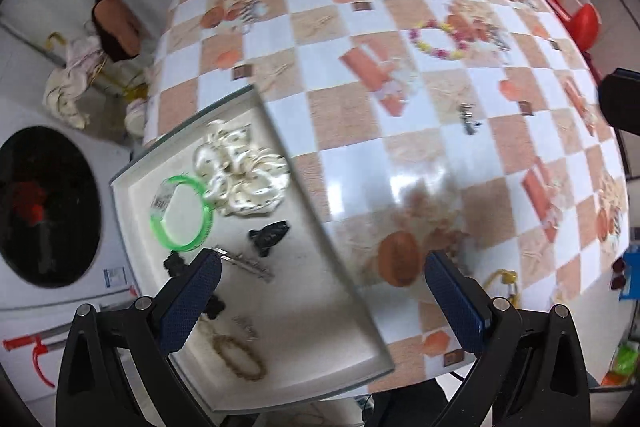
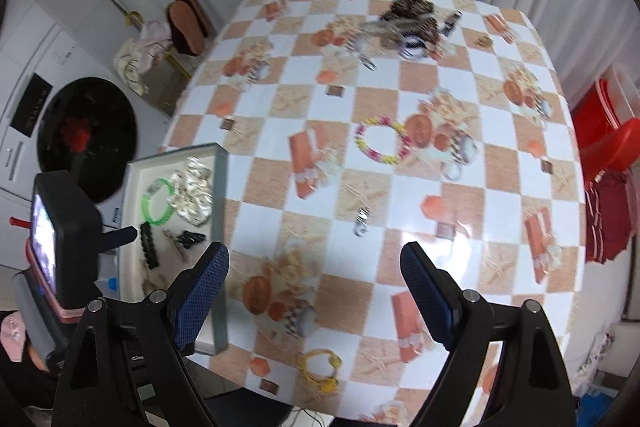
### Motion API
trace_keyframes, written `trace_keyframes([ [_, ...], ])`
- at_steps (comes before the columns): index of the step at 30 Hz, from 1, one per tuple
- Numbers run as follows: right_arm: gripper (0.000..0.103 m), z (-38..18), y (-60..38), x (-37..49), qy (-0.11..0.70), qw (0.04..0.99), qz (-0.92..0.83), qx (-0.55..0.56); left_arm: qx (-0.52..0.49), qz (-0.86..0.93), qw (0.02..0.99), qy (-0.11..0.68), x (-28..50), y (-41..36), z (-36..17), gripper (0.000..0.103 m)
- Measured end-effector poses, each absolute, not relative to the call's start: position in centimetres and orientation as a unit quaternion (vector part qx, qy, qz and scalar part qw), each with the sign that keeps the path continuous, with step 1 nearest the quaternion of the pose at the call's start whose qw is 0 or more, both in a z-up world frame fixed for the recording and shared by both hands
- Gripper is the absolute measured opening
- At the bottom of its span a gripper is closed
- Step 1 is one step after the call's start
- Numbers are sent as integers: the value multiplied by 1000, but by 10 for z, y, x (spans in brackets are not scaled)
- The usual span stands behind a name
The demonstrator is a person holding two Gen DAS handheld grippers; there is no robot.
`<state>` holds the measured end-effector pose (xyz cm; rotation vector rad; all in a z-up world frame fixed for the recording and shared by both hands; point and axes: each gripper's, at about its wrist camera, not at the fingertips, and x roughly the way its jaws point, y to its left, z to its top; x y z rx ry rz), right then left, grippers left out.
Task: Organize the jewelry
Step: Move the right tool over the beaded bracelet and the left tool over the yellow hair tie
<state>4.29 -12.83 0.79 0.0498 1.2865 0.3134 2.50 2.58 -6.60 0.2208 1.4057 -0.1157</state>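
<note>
A white tray (image 1: 348,307) sits at the table's left front corner; it also shows in the right wrist view (image 2: 218,187). It holds a green bangle (image 1: 182,215), a cream scrunchie (image 1: 244,175), a black claw clip (image 1: 270,237), a silver hair clip (image 1: 246,263) and a beaded bracelet (image 1: 240,357). My left gripper (image 1: 320,269) is open and empty above the tray's right edge. My right gripper (image 2: 314,263) is open and empty above the table. On the table lie a flower bracelet (image 2: 382,143), a small silver piece (image 2: 361,221), a yellow cord (image 2: 320,367) and a jewelry pile (image 2: 412,23).
The checked tablecloth (image 2: 400,187) covers the table. A washing machine with a dark round door (image 2: 86,135) stands left of the table. Red plastic stools (image 2: 612,131) stand at the right. White curtains hang behind.
</note>
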Motion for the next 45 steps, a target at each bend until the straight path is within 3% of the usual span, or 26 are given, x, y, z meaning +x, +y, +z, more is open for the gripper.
trace_keyframes([
  [15,90,-15,-202,54,627,769,111,60,86,-45,768,633,30,-34,-50,103],
  [28,90,-77,-284,98,678,723,113,74,-16,47,771,634,20,-40,-60,103],
  [45,90,-117,-239,153,669,715,202,-25,-100,100,726,673,-54,-67,-117,103],
])
